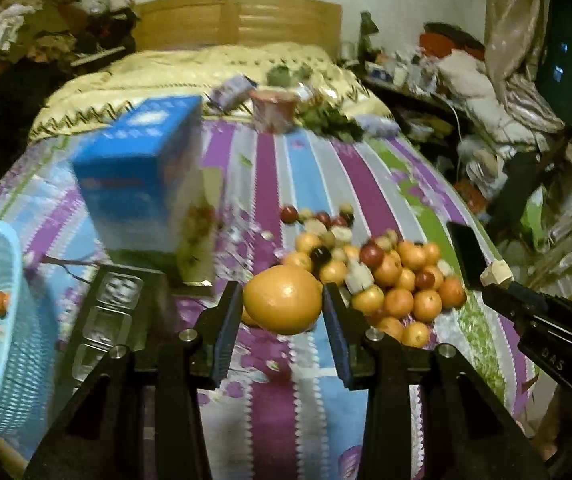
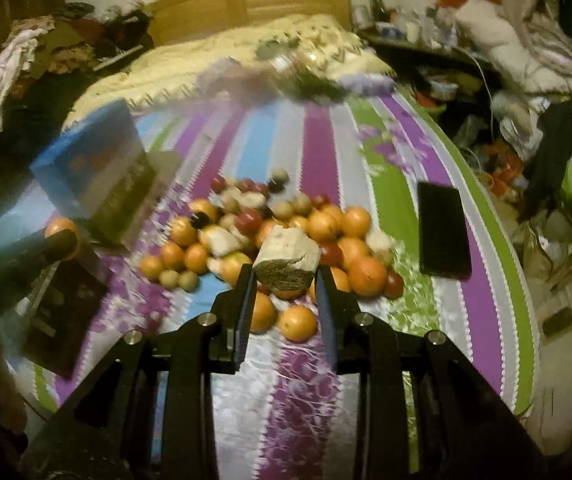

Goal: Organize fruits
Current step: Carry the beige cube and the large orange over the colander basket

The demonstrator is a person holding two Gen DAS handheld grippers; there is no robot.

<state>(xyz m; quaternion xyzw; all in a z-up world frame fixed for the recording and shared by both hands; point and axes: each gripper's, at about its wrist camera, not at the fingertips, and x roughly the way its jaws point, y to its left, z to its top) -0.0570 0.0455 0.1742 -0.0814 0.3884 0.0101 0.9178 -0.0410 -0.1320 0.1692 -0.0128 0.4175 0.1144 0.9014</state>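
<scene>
A pile of oranges, red fruits and pale chunks (image 1: pixel 386 276) lies on the striped bedsheet; it also shows in the right wrist view (image 2: pixel 269 232). My left gripper (image 1: pixel 282 300) is shut on a large orange (image 1: pixel 282 300) and holds it above the sheet, left of the pile. My right gripper (image 2: pixel 286 276) is shut on a pale cube-shaped chunk (image 2: pixel 288 262) above the pile. It shows from outside in the left wrist view (image 1: pixel 498 272). A light blue basket (image 1: pixel 1 320) at the far left holds several small oranges.
A blue carton (image 1: pixel 141 176) stands on the bed behind the left gripper, next to a clear compartment tray (image 1: pixel 105 320). A black phone (image 2: pixel 442 230) lies right of the pile. Cups, greenery and packets (image 1: pixel 286 108) lie further back. Clutter flanks the bed.
</scene>
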